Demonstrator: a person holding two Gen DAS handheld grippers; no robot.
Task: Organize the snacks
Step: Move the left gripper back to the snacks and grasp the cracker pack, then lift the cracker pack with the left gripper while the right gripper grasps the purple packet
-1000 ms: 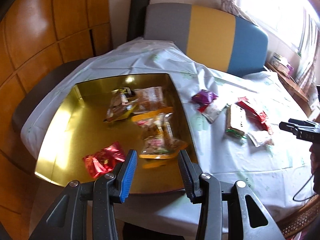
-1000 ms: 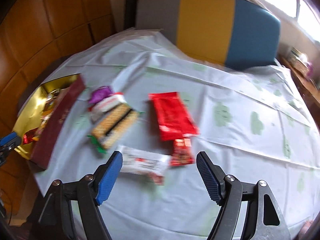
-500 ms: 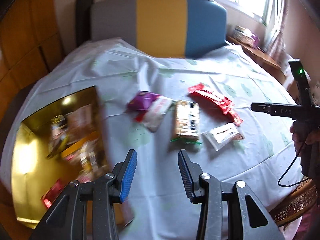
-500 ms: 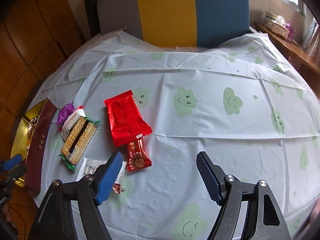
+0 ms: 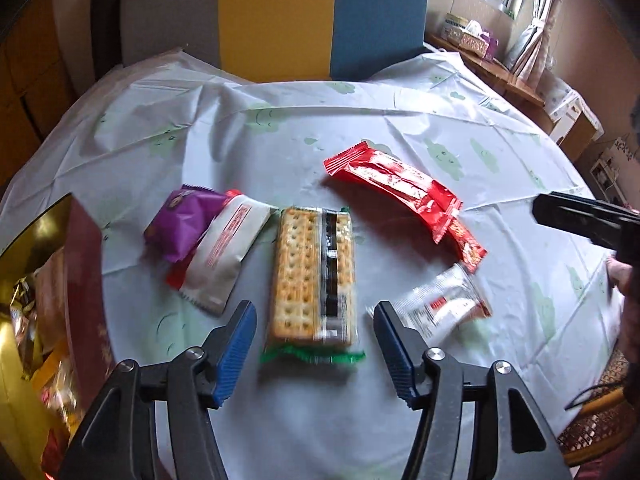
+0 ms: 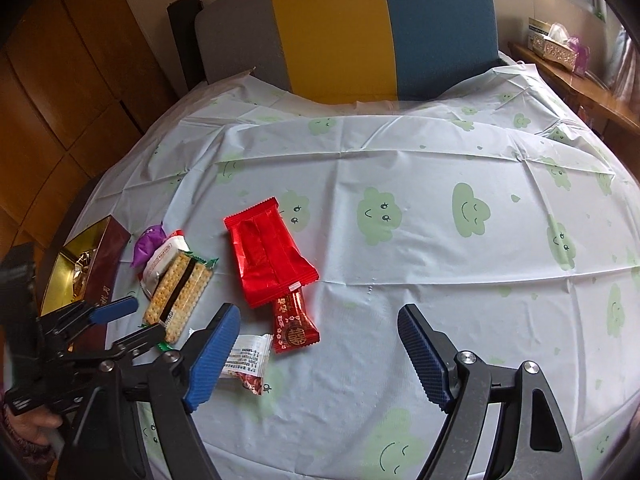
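Indoors, cloud-print tablecloth [image 6: 400,168], striped chair [image 6: 340,28], wood panelling [image 6: 60,80]

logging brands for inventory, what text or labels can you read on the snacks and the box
small red packet: gold Chinese characters and a round emblem, too small to read
white packet: red print, blurred
cracker pack: black label strip, blurred
clear wrapper: fine print, too small
maroon box wall: gold characters, unreadable
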